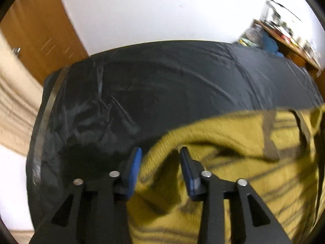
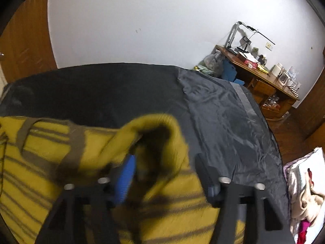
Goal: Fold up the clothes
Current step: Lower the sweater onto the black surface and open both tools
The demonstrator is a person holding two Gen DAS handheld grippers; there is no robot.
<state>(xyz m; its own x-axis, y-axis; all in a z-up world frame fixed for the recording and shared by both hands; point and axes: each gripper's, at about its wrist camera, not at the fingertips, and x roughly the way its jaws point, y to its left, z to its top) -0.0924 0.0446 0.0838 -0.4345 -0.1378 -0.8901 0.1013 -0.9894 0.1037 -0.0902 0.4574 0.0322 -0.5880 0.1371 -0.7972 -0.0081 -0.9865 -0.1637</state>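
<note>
Sweater (image 1: 233, 162), mustard w/ dark stripes, is the task's garment; it lies bunched on the black sheet (image 1: 162, 85).

Left wrist view: left claw (image 1: 160, 156) stands spread, blue pads either side of a raised ridge of knit. Cloth runs between the fingers and off to the claw's right and below; bare sheet sits ahead and to its left. The pads look parted, not pinching, so it reads as released, poised around a fold rather than gripping it. Likely lined up on that edge because a ridge gives sth to bite.

Right wrist view: right claw (image 2: 164, 162) is also wide apart. A rolled hem or cuff humps up just ahead of and between the fingers; the striped body spreads to the claw's left and underneath. The left pad is half buried in knit, the right finger clear over the sheet (image 2: 233, 122). No clamp visible, so released too. A clothes pile (image 2: 304, 193) sits far right of the claw, a desk (image 2: 264, 77) beyond. Frame is blurred, so fine contact can't be told.

Sweater isn't folded flat as it lies.
</note>
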